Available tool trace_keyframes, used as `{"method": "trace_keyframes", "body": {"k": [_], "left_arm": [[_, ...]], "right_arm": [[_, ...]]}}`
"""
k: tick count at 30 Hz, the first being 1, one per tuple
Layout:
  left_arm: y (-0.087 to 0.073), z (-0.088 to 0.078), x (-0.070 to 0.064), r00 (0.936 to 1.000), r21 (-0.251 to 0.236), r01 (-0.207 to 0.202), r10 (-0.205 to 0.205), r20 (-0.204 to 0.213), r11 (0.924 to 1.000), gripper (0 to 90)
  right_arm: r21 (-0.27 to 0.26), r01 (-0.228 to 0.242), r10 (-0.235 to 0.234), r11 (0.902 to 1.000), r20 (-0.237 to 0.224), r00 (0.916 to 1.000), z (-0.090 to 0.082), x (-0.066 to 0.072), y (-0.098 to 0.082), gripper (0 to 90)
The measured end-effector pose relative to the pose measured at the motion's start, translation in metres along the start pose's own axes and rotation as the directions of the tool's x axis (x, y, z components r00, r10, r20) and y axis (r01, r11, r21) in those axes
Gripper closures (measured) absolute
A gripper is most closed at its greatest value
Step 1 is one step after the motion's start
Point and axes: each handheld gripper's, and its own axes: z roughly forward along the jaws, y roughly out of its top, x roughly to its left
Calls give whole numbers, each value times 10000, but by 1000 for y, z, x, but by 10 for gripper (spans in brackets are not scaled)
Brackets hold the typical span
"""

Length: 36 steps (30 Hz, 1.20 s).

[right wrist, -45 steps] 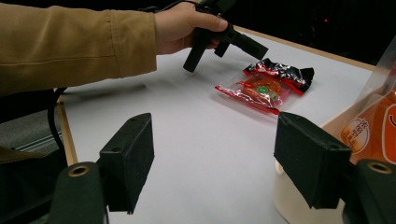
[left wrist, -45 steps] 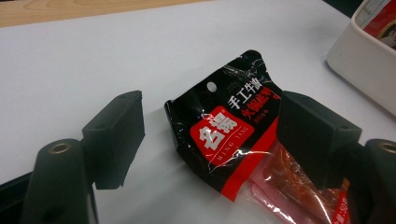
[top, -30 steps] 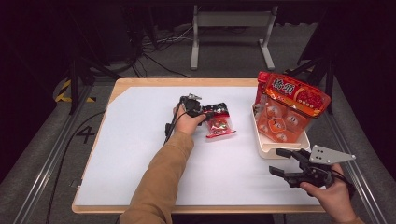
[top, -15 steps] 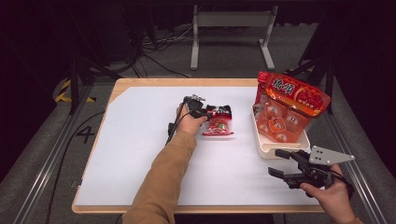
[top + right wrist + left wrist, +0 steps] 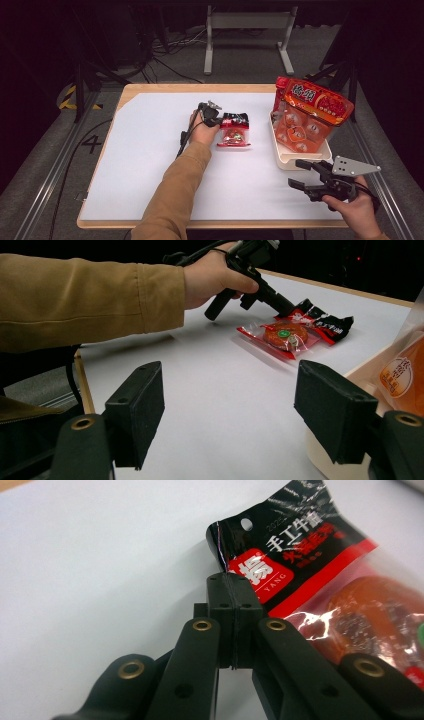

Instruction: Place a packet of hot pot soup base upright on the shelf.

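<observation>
A small red and black snack packet (image 5: pixel 234 134) lies on the white table sheet (image 5: pixel 150 150) near the middle. My left gripper (image 5: pixel 221 119) is shut on the packet's black top edge (image 5: pixel 235 555), its pads pressed together over the seam. The same packet (image 5: pixel 292 334) lies flat in the right gripper view, with the left gripper (image 5: pixel 286 304) at its far end. My right gripper (image 5: pixel 295 173) hovers open near the table's front right corner, nothing between its pads (image 5: pixel 137 410).
A large orange snack bag (image 5: pixel 312 107) stands in a white tray (image 5: pixel 300 156) at the right side, just beyond the right gripper. The tray's rim (image 5: pixel 325 460) shows beside the right jaw. The person's tan sleeve (image 5: pixel 175 195) crosses the front middle.
The left gripper and the packet have shifted slightly toward the near side, and the packet lies flatter. The right gripper has barely moved.
</observation>
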Motion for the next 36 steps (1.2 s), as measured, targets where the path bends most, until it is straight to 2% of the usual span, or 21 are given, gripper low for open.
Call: {"method": "trace_keyframes", "body": {"k": [3, 5, 8, 11, 16, 20, 22, 27, 28, 30, 31, 35, 36], "left_arm": [[3, -9, 0, 9999, -184, -5, 8, 160, 9998, 900], [5, -18, -2, 9995, -509, 47, -32, 300, 9987, 900], [8, -32, -7, 9988, -1026, -96, 146, 474, 9947, 900], [9, -41, -11, 9978, -1317, -30, 118, 658, 9913, 900], [11, -58, -17, 9927, -1838, 89, 134, 1197, 9829, 900], [14, -72, -27, 9874, -2171, -178, 512, 1494, 9760, 900], [15, -78, -32, 9843, -2202, -267, 641, 1644, 9751, 900], [17, -93, -49, 9741, -2458, -775, 1260, 1880, 9662, 900], [18, -95, -52, 9714, -2520, -961, 1460, 1874, 9629, 900], [18, -98, -56, 9699, -2578, -988, 1510, 1910, 9611, 900], [19, -104, -62, 9670, -2694, -1217, 1753, 1847, 9553, 900], [20, -114, -69, 9619, -2913, -1342, 1952, 1913, 9472, 900], [20, -114, -69, 9619, -2913, -1342, 1952, 1913, 9472, 900]], "right_arm": [[5, -26, 26, 10000, -6, 10000, 1, 0, 0, 287], [12, -13, 13, 10000, -5, 10000, 1, 0, 0, 288], [20, -14, 14, 10000, 16, 10000, 2, 0, 1, 290], [39, 5, -5, 10000, 17, 10000, 2, 1, 2, 292], [53, 39, -39, 10000, -14, 10000, 4, 3, 4, 294], [79, 36, -35, 10000, -56, 10000, 5, 5, 5, 295], [75, 39, -38, 10000, -73, 10000, 6, 5, 5, 297], [98, 97, -96, 9999, -122, 9999, 8, 8, 6, 299], [101, 104, -103, 9999, -120, 9999, 8, 8, 7, 298], [72, 108, -107, 9999, -126, 9999, 9, 9, 8, 301], [89, 123, -122, 9999, -122, 9999, 9, 9, 8, 301], [66, 142, -141, 9999, -120, 9998, 11, 9, 10, 302], [66, 142, -141, 9999, -120, 9998, 11, 9, 10, 302]]}}
